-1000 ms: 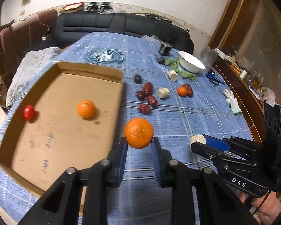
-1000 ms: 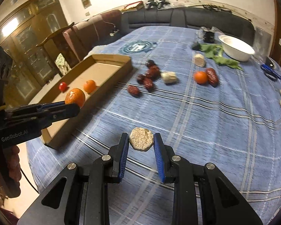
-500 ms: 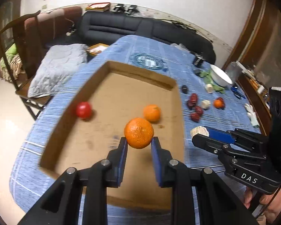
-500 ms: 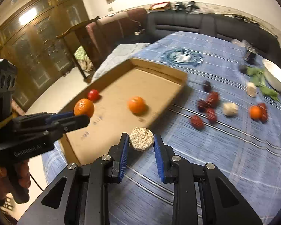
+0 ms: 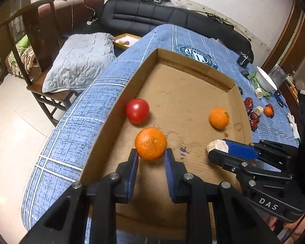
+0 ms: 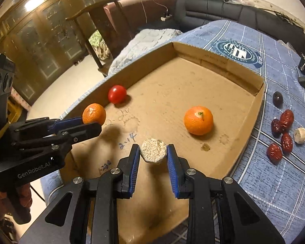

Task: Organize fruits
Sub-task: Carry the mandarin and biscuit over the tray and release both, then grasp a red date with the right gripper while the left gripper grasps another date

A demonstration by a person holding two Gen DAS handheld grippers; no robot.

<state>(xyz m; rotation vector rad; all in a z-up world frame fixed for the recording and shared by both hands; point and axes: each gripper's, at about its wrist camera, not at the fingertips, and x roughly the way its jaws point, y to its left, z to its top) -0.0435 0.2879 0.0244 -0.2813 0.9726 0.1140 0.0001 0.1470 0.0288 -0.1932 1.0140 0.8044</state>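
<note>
My left gripper is shut on an orange mandarin and holds it above the cardboard tray, near its left wall. It also shows in the right wrist view. My right gripper is shut on a beige rough round piece above the tray's near part; the piece shows in the left wrist view. In the tray lie a red tomato and a second mandarin.
Red dates, pale round pieces and a small orange lie on the blue checked tablecloth right of the tray. A white bowl stands far right. A wooden chair with a grey cushion stands left of the table.
Both grippers have moved left from over the tablecloth to over the tray, each still holding its item. The tray now fills both views.
</note>
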